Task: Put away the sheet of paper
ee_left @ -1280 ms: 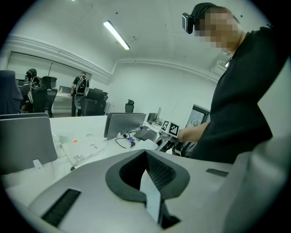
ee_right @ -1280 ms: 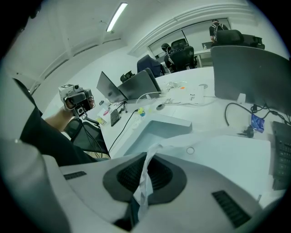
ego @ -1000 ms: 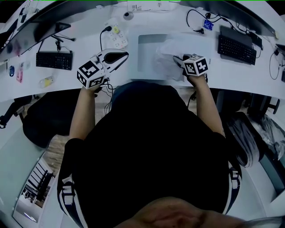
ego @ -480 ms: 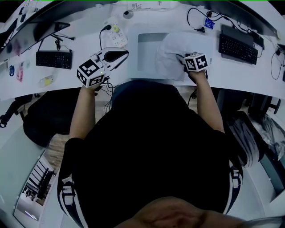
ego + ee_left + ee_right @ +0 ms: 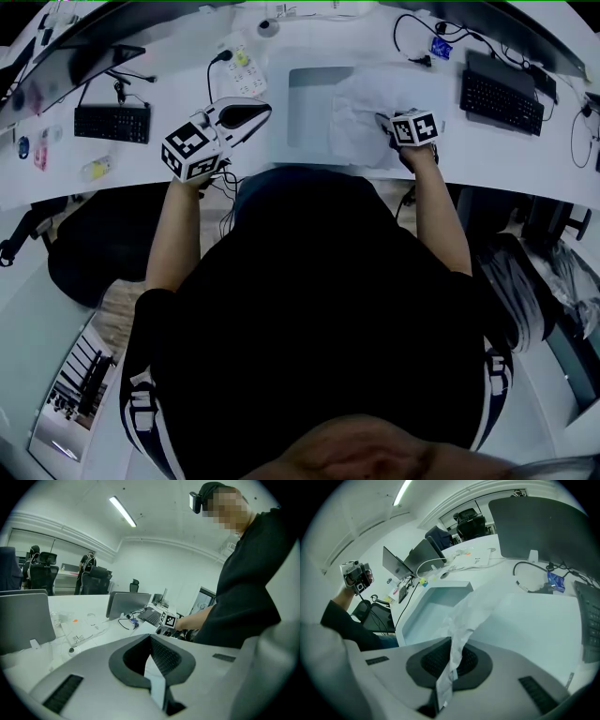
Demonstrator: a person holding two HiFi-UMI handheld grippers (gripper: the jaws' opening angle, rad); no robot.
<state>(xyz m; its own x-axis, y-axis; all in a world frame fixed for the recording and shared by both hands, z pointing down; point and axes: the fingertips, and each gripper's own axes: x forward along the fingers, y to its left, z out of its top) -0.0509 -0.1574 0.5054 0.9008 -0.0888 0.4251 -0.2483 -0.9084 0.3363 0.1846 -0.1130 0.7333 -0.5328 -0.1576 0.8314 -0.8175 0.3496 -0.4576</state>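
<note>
The sheet of paper (image 5: 361, 108) is white and crumpled; it lies on the white desk, partly over a shallow grey tray (image 5: 309, 89). My right gripper (image 5: 381, 120) is shut on the sheet's near edge. In the right gripper view the paper (image 5: 473, 611) rises out of the closed jaws (image 5: 452, 639), with the tray (image 5: 433, 609) just to its left. My left gripper (image 5: 264, 114) is held above the desk's front edge, left of the tray and apart from the paper. Its pads (image 5: 164, 656) meet at the tip, with only a pale strip showing behind them.
Black keyboards lie at the far left (image 5: 112, 124) and far right (image 5: 502, 94). A power strip (image 5: 246, 75) and cables (image 5: 412, 42) sit behind the tray. Monitors line the back edge. A black chair (image 5: 84, 258) stands at the left, beside the person.
The right gripper has shifted slightly right and further onto the desk, still pinching the paper, whose bunched part has spread out flatter. The left gripper has barely moved.
</note>
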